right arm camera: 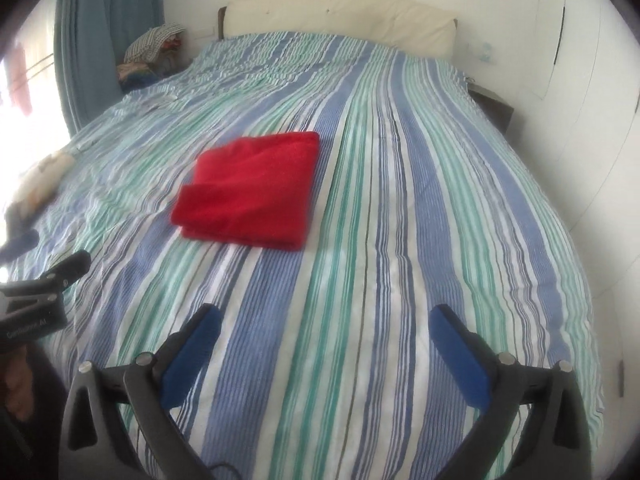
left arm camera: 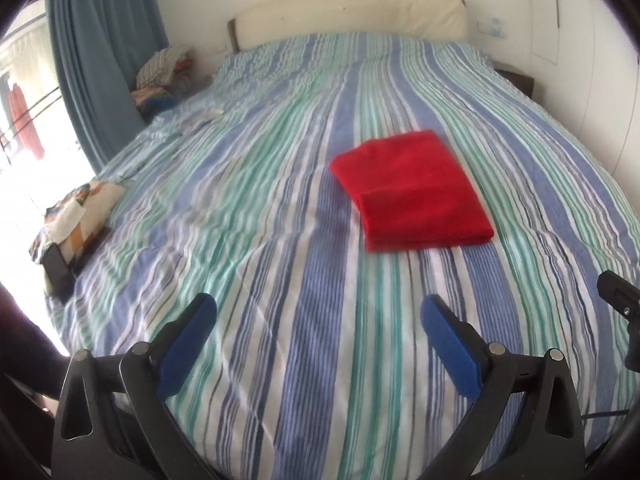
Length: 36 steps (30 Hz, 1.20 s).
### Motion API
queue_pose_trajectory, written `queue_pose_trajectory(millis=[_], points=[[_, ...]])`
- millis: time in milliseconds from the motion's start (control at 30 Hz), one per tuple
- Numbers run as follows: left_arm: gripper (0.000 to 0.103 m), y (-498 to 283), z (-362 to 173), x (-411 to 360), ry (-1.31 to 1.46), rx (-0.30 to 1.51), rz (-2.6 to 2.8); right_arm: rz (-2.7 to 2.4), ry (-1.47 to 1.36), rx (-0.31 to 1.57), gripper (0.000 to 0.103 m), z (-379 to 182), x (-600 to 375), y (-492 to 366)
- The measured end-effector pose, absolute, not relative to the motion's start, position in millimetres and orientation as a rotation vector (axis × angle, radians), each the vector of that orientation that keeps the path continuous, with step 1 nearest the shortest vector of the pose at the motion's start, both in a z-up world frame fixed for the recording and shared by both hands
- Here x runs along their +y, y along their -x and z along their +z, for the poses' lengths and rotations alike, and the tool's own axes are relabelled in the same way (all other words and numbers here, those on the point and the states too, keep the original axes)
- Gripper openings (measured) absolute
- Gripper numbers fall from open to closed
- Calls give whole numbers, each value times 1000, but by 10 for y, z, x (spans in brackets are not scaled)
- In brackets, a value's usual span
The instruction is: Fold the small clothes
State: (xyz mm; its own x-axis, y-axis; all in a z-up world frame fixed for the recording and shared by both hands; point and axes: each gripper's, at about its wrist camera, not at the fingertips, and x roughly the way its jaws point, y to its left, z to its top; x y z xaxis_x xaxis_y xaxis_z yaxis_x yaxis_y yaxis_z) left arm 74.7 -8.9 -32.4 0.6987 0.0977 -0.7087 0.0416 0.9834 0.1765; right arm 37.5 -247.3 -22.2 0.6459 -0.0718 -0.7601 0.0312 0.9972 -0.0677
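Lying squarely folded on the blue, green and white striped bed cover [left arm camera: 280, 280], the red cloth garment [left arm camera: 412, 192] sits mid-bed, well apart from both tools, presumably set down as finished. Left gripper [left arm camera: 316, 312] and right gripper [right arm camera: 324, 324] hover with jaws released, holding nothing. Partial white lettering on the left tool's body is blurred and unreadable.

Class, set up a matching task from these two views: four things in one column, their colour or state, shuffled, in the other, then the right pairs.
Things:
1. cloth
2. curtain
3. headboard
4. left gripper

Descriptions:
A. cream
B. open, empty
C. red, folded
D. blue, hanging

Pairs: 1-C, 2-D, 3-A, 4-B
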Motion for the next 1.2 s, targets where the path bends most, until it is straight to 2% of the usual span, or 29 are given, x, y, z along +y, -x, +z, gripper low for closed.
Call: queue_pose_trajectory(millis=[433,833,1200], points=[[102,-596,-249,-220,-233,814,-4,-110,65,861,102,9,-2494,-196],[103,-553,-88,-169,-137,828,-41,-105,99,863,102,133,-2396,-144],[103,-458,207,-180,-140,773,-52,-100,115,817,102,384,-2311,-49]])
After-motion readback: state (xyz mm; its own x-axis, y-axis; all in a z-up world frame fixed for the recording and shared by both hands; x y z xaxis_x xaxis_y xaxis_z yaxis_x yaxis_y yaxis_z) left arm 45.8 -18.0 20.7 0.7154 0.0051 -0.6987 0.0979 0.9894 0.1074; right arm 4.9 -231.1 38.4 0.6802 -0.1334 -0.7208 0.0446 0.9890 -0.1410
